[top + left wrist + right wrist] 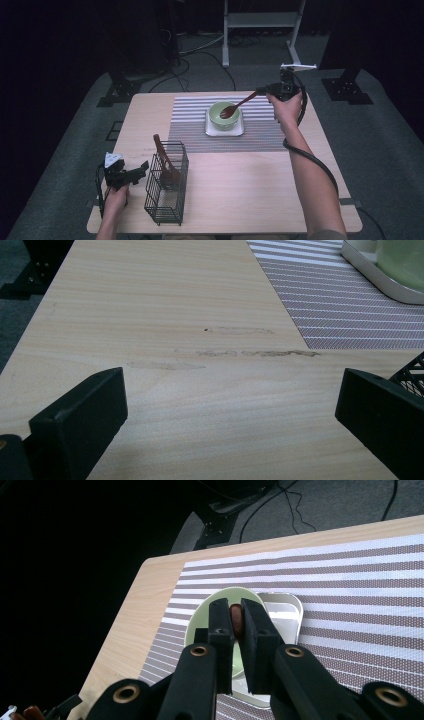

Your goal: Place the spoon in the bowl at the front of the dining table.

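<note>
A green bowl rests on a white square tray on the striped placemat. My right gripper is shut on the handle of a brown wooden spoon whose head lies in the bowl. In the right gripper view the spoon shows between the closed jaws, over the bowl. My left gripper rests open on the table at the near left, just left of a black wire basket holding brown wooden utensils. Bare wood lies between its fingers.
The wooden table has open room at the near right and far left. The placemat and tray corner lie ahead of the left gripper. A metal stand and cables sit on the floor beyond the table.
</note>
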Motion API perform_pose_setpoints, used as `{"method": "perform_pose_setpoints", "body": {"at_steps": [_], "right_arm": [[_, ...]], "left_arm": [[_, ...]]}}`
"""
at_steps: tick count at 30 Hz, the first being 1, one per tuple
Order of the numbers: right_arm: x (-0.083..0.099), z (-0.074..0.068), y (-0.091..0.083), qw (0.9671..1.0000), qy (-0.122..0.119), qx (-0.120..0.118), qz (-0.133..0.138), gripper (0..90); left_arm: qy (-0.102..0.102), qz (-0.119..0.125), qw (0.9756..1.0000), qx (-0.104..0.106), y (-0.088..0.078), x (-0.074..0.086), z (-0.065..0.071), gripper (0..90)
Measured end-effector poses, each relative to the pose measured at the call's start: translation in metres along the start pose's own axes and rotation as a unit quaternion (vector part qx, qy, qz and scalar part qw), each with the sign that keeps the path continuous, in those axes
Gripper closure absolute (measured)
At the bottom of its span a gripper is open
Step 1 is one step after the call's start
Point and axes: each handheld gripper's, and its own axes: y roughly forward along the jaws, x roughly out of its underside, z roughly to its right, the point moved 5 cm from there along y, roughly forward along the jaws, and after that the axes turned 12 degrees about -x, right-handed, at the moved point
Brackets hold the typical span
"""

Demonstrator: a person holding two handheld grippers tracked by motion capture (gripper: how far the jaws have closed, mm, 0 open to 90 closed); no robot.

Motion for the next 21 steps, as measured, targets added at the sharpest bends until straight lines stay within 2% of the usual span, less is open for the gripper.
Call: {"method": "perform_pose_setpoints", "body": {"at_steps": [9,21], "right_arm": [[-0.005,0.007,0.005,0.9999,0.006,0.013,0.008,83.5],[-0.003,0.014,0.012,0.9997,0.016,0.015,0.013,83.4]], "left_arm": [[0.0,-0.002,1.0,-0.001,0.0,0.0,0.0,0.0],[0.0,-0.002,1.0,-0.002,0.0,0.0,0.0,0.0]]}}
